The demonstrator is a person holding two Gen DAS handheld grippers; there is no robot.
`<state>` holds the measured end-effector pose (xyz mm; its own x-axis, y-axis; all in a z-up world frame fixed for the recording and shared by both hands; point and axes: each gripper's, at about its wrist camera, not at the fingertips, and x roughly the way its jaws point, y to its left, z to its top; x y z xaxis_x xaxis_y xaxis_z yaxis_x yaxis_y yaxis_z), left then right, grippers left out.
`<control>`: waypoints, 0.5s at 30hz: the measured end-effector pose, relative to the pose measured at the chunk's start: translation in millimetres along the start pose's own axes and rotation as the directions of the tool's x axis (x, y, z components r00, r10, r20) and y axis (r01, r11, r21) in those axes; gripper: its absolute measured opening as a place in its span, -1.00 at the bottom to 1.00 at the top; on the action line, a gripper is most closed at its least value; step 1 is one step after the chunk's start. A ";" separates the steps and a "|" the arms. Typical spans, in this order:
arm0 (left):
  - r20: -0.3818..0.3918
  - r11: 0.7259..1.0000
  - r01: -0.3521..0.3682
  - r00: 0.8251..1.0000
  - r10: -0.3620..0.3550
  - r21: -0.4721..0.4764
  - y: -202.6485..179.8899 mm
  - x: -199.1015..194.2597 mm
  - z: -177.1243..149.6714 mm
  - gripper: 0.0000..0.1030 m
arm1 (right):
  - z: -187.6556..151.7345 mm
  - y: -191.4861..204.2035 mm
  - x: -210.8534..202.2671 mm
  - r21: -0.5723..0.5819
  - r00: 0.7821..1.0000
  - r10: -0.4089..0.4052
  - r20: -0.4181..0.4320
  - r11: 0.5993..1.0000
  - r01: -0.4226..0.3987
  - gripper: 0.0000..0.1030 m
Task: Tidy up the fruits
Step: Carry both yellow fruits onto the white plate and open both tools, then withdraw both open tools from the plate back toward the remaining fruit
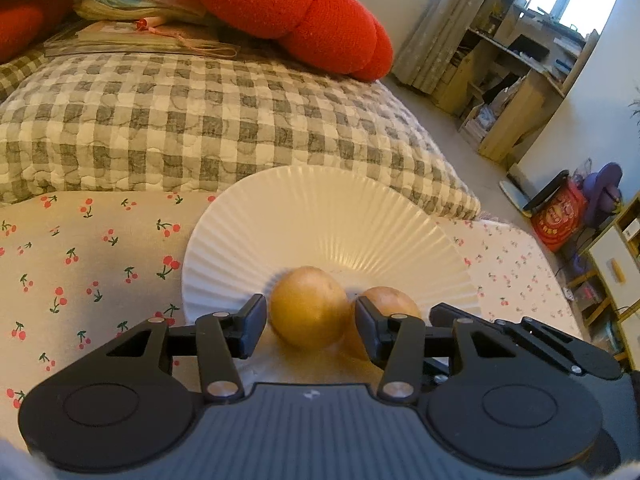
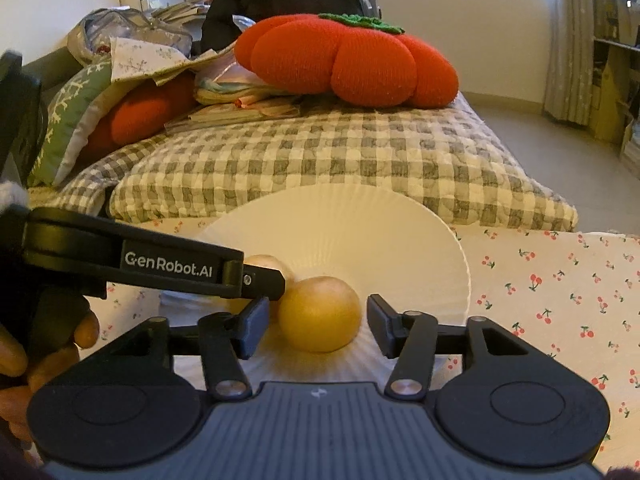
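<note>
Two round yellow-brown fruits are sitting side by side on a white ribbed plate [image 1: 332, 216], near its front edge. The first fruit [image 1: 308, 306] is lying between the left gripper's fingers; the second fruit [image 2: 320, 314] is lying between the right gripper's. The plate is resting on a cherry-print sheet [image 1: 80, 260], just in front of a folded grey checked quilt [image 1: 200, 120] with a red pumpkin-shaped cushion [image 2: 348, 64] on top. Wooden shelves [image 1: 516, 80] are standing by a bright window.

The left gripper [image 1: 310, 322] is pinching the first fruit, both pads touching its sides. The right gripper [image 2: 314, 326] is standing spread around the second fruit, gaps showing on either side.
</note>
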<state>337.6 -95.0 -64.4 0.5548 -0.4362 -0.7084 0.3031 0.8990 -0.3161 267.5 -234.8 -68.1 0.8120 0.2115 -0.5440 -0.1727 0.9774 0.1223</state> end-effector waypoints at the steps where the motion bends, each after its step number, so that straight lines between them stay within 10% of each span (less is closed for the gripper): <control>1: 0.001 1.000 0.004 1.000 -0.004 -0.004 0.5 -1.5 0.2 -0.14 | 0.8 0.0 -3.0 -0.001 1.000 -0.006 0.007 1.000 0.006 0.23; 15: 0.030 0.999 -0.027 0.999 0.028 -0.047 -0.7 -58.9 -14.7 -0.05 | 6.4 -8.8 -24.2 0.106 0.997 -0.079 -0.016 0.991 0.081 0.37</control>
<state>293.3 -69.4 -31.7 0.5865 -0.4118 -0.6975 0.2518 0.9112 -0.3262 253.0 -248.6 -50.7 0.8144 0.1333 -0.5648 -0.0467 0.9852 0.1652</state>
